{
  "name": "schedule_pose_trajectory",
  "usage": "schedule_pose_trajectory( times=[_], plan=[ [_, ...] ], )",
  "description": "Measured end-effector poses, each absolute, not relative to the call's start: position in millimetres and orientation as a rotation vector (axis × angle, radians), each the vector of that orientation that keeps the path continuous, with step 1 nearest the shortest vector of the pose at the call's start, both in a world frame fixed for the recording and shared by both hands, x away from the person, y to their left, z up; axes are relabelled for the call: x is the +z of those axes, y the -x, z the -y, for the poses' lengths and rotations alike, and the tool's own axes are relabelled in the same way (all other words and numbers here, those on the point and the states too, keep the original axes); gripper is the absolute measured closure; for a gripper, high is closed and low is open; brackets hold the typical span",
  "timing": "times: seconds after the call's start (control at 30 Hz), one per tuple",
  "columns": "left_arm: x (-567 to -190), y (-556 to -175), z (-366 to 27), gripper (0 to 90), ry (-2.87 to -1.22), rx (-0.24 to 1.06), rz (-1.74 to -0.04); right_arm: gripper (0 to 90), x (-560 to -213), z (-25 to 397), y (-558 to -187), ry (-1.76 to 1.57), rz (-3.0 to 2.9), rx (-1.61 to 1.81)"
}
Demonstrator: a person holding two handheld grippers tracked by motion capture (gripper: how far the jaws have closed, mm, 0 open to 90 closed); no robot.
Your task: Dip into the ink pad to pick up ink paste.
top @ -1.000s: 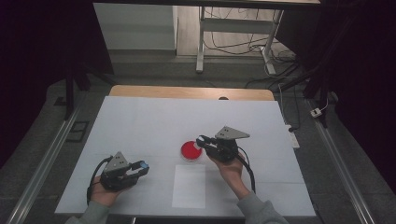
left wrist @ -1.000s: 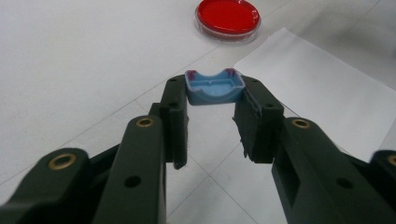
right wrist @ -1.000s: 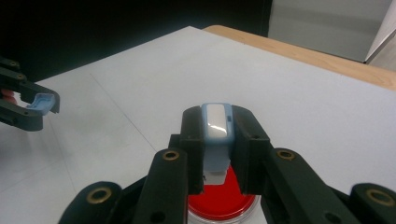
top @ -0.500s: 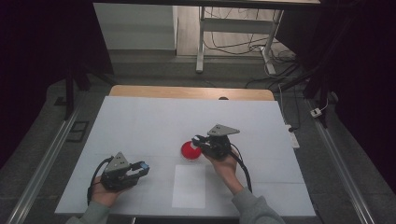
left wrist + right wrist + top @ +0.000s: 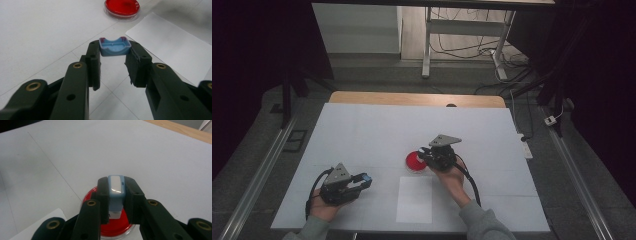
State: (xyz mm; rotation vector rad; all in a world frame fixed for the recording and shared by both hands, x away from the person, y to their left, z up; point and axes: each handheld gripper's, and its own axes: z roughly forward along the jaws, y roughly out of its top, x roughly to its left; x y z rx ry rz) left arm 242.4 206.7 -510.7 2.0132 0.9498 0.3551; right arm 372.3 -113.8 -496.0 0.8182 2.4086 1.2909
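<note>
The right gripper (image 5: 115,202) is clamped on a small pale-blue plastic block with a white face (image 5: 116,192), held upright between its jaws directly over the round red-filled clear plastic dish (image 5: 113,230). In the high view that dish (image 5: 414,161) sits near mid-table, at about nine o'clock of the right gripper (image 5: 428,156) and touching its tips or nearly so — contact cannot be told. The left gripper (image 5: 113,53) pinches a shallow light-blue plastic tray piece with reddish corners (image 5: 114,46) at its very tips, parked well apart at the table's seven o'clock (image 5: 362,179).

The step in hand looks like bringing the block down to the red surface. To do it well, keep the block vertical and lower it slowly, centred over the dish, so it meets the red layer flat rather than on an edge. The dish is light and free on the white table (image 5: 362,135) — a sideways nudge would slide it toward the white paper sheet (image 5: 414,199) at its six o'clock. Keep the left hand steady; its grip is shallow.
</note>
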Motion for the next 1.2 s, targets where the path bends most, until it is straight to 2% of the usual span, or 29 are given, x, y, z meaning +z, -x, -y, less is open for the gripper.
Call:
schedule_pose_trajectory(
  times=[1.2],
  plan=[
    [-510.7, -242.1, -207.0, 65.4, -2.014, 0.356, -0.949, 75.3, -504.2, 111.8, -374.5, -0.831, -2.447, 1.223]
  ],
)
